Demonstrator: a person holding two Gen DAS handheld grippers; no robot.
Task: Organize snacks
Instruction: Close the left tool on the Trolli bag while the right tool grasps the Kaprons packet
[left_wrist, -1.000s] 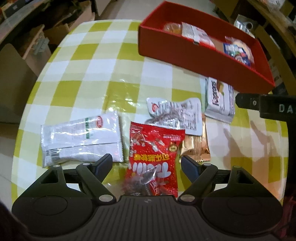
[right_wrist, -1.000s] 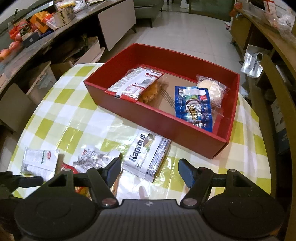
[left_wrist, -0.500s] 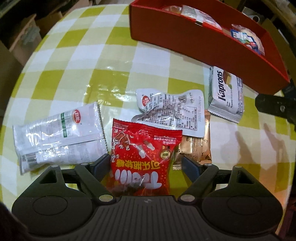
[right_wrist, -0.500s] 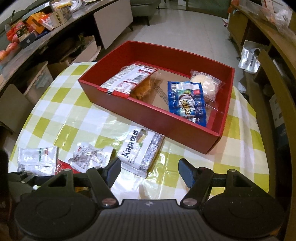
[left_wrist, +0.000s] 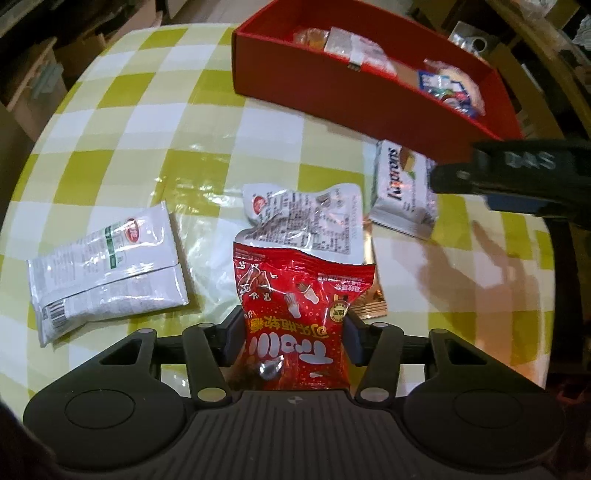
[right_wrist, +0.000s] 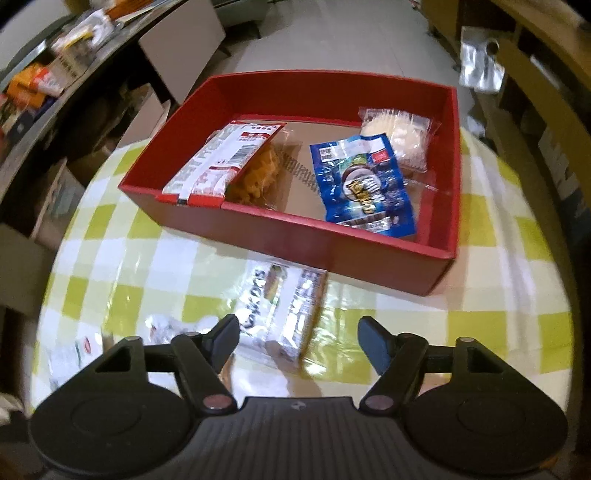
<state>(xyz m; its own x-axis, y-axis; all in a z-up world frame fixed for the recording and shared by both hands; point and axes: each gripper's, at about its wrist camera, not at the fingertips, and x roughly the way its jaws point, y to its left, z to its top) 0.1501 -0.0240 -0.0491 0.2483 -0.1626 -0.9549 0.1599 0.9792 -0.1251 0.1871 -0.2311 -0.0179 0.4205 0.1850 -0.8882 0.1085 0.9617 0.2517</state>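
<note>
Since a second ago the left gripper (left_wrist: 293, 334) has drawn its jaws in around the red snack bag (left_wrist: 301, 306), which then lay loose between wide-set fingers; the jaws are closing now and both pads press the bag's sides at about 6 o'clock in the left wrist view. Over the same second the right gripper (right_wrist: 297, 338) has sunk toward the white wafer pack (right_wrist: 284, 310), and its jaws are opening with nothing held; the pack lies just ahead of the tips, nearer the left finger, at 6 o'clock in the right wrist view.

Beyond the red bag, at 12 o'clock from it, lies a crumpled white pouch (left_wrist: 306, 218) on top of a gold packet (left_wrist: 371, 295), and a long white sachet (left_wrist: 107, 266) sits at 9 o'clock. The red box (right_wrist: 295, 232) stands at 12 o'clock on the checked tablecloth (left_wrist: 147, 122), already holding a red-and-white bag (right_wrist: 221, 162), a blue bag (right_wrist: 364, 184) and a clear pale one (right_wrist: 400, 138).

The risks, as I judge them: the glossy, puffy red bag is pinched near its lower end, so it may slip or swing out during the lift. Its upper edge touches the white pouch and could drag it. With the two grippers working near each other, both heading for the box could collide
</note>
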